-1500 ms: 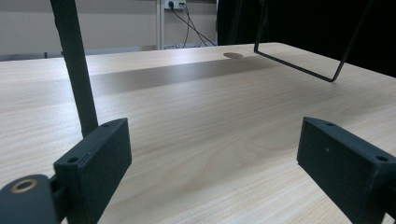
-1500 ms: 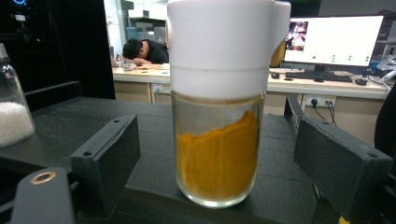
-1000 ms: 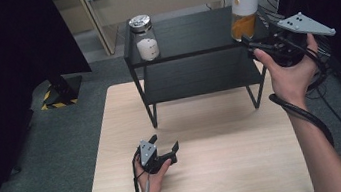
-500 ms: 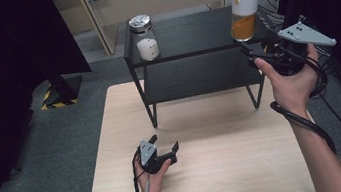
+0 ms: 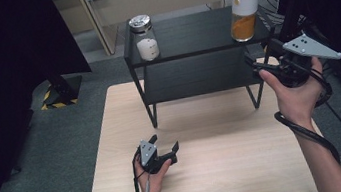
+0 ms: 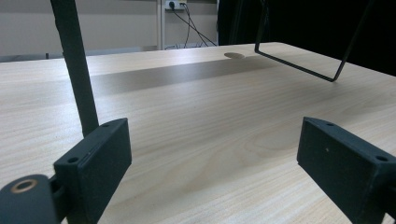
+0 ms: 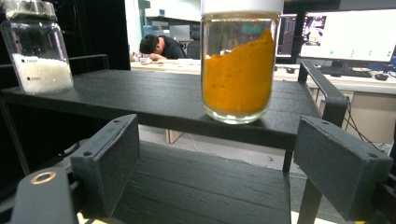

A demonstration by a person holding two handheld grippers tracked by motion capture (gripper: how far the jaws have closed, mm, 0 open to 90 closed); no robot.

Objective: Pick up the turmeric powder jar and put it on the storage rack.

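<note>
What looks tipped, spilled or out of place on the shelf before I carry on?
Nothing stands out. The orange-powder jar and the white-granule jar stand upright on the black shelf, lids on, no spill visible. The orange powder lies sloped inside its jar. Both the right gripper and left gripper are open.

Right hand-held gripper (image 5: 254, 66) lower, off orange jar (image 5: 243, 12).

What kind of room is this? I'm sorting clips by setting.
Probably an office or lab set up for recording. Behind the black shelf stand computer monitors on desks, wall sockets with cables show, and the wooden table stands on grey carpet.
</note>
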